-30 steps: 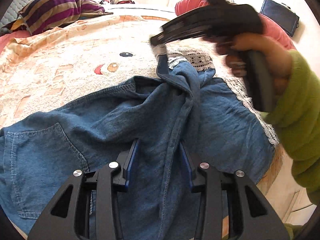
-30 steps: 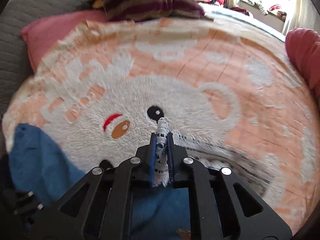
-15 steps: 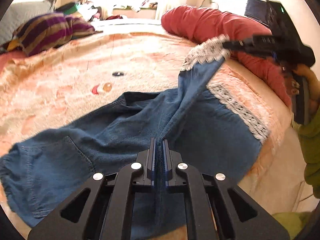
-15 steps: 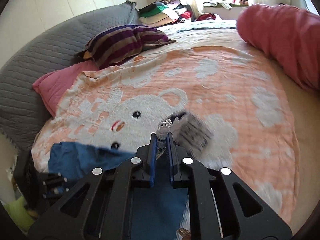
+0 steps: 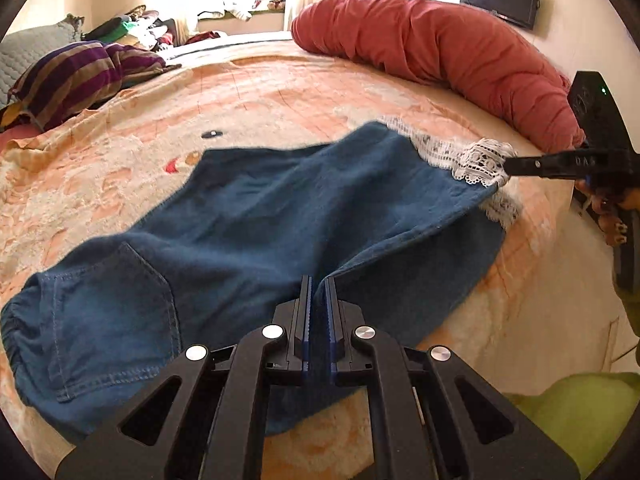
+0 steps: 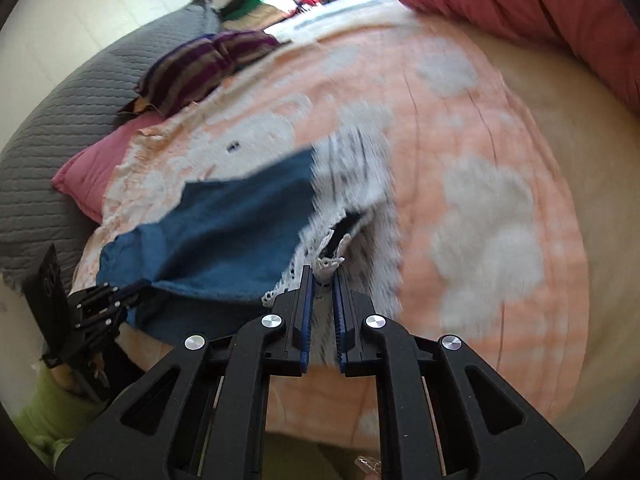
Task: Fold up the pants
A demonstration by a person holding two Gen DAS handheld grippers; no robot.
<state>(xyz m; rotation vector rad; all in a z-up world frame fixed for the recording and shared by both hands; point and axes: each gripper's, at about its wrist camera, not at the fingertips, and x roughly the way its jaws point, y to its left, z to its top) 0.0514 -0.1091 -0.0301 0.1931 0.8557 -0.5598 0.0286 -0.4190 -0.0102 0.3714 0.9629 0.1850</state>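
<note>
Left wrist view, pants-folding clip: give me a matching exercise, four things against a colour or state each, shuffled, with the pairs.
Things:
1. pants
2. lace hem
3. long bolster
4. striped pillow

Colour or state:
A. red, along the far edge of the bed
B. white, clamped in the right gripper
C. purple and tan bands
D. blue denim, pinched by the left gripper

Pairs: 1-D, 2-B, 3-A, 4-C

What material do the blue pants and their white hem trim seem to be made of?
The pants look like soft, matte blue denim: visible topstitching outlines a patch pocket. The white trim looks like openwork cotton lace, with holes and a scalloped edge, though the fibre cannot be confirmed.
</note>
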